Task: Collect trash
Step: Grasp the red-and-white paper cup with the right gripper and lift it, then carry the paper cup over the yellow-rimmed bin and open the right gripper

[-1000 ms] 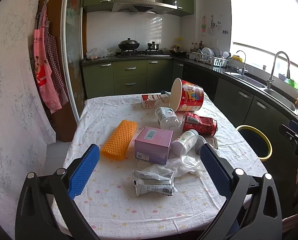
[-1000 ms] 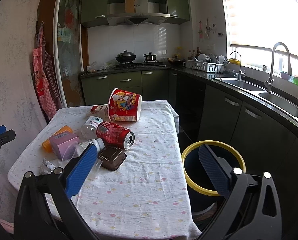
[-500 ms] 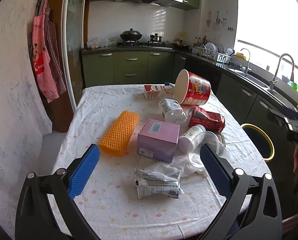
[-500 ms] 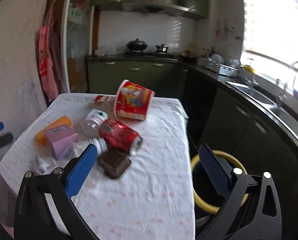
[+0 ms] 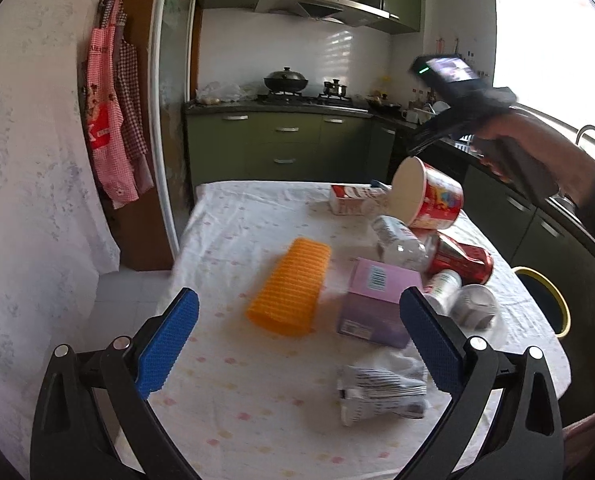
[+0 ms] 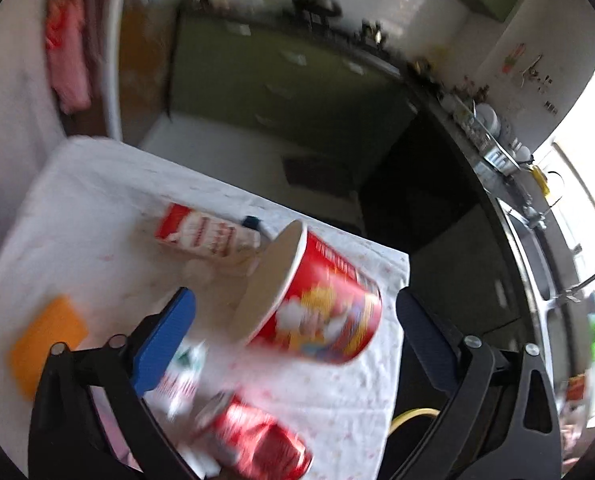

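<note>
My left claw [image 5: 299, 344] hangs over the near edge of a table [image 5: 233, 368] spread with a white dotted cloth, its blue pads spread wide with nothing between them. From that claw's camera, an orange ribbed sleeve [image 5: 291, 286] lies flat at twelve o'clock, just past my pads. A pink box [image 5: 379, 300] sits at one o'clock, beside the sleeve. A crumpled silver wrapper [image 5: 381, 394] lies at three o'clock, near the table's edge. Beyond the box lie a clear plastic bottle [image 5: 399, 240], a red drink can [image 5: 463, 260] on its side and a small white bottle [image 5: 443, 284], all crowded together. Farther off at one o'clock, a big red paper tub [image 5: 429, 198] lies tipped over, its mouth facing a red and white carton [image 5: 355, 200] that it touches. A yellow-rimmed bin [image 5: 547, 304] stands off the table at three o'clock.

My right claw [image 6: 295, 326], held in my right hand [image 5: 513, 152], hovers above the tub. In its blurred view the tub fills the space between the pads, which have just been closing, though neither presses on it yet. The can lies at six o'clock below it, the carton at eleven o'clock.
</note>
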{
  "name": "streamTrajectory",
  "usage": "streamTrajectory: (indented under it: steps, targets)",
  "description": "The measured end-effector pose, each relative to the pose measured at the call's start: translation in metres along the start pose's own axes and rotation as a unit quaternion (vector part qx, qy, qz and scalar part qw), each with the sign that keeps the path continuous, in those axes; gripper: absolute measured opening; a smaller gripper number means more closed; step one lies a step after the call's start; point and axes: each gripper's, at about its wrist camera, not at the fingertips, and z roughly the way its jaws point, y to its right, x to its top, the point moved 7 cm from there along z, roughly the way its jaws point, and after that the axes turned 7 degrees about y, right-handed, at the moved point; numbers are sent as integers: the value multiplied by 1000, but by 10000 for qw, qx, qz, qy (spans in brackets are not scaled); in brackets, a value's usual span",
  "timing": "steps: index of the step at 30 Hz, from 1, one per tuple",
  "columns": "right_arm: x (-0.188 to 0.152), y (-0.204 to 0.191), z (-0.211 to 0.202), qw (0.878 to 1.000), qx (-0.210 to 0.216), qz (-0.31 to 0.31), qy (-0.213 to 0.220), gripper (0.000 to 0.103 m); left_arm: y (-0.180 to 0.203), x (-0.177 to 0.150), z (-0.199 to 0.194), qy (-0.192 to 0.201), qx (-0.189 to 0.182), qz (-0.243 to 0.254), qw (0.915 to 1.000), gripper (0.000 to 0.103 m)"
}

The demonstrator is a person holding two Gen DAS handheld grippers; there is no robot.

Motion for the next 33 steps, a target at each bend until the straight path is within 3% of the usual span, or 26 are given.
streamTrajectory:
  steps: [4, 7, 9, 12, 13, 15, 17, 20, 23, 27, 30, 33]
  targets:
    - [5, -13, 44, 9949, -460, -455, -771, 71, -13, -1, 4, -43, -77, -101, 9999, 99]
    - [3, -13, 58, 9878, -856, -808, -1018, 63, -19, -2, 6, -71, -136, -154, 9998, 99]
    - [0, -9, 62, 9843, -990, -944, -1117, 52, -20, -3, 6, -70, -166, -160, 9997, 99]
    - [-8, 1, 70, 9778, -1145, -1098, -1368, 48, -22, -5, 7, -72, -183, -183, 9996, 99]
    - [-9, 3, 73, 9773, -1149, -1098, -1398, 46, -22, -6, 8, -84, -200, -202, 9996, 99]
    - [-10, 11, 76, 9752, -1251, -1162, -1412, 26, -21, -7, 9, -104, -222, -213, 9995, 99]
    - [-10, 20, 76, 9731, -1411, -1234, -1339, 14, -19, -8, 9, -104, -230, -199, 9995, 99]
    - [-12, 38, 76, 9729, -1477, -1158, -1348, 7, -14, -7, 7, -86, -249, -154, 9995, 99]
    - [-16, 61, 79, 9777, -1383, -860, -1324, 4, -6, -7, 4, -74, -303, -133, 9994, 99]
    - [-20, 94, 71, 9894, -890, -156, -1140, 4, 3, -6, 3, -90, -348, -76, 9993, 99]
    - [-26, 129, 55, 9924, -290, 615, -1027, 4, 11, -5, 2, -116, -410, -48, 9991, 99]
    - [-41, 161, 36, 9864, 376, 1282, -959, 4, 20, -2, -1, -103, -447, 4, 9989, 99]
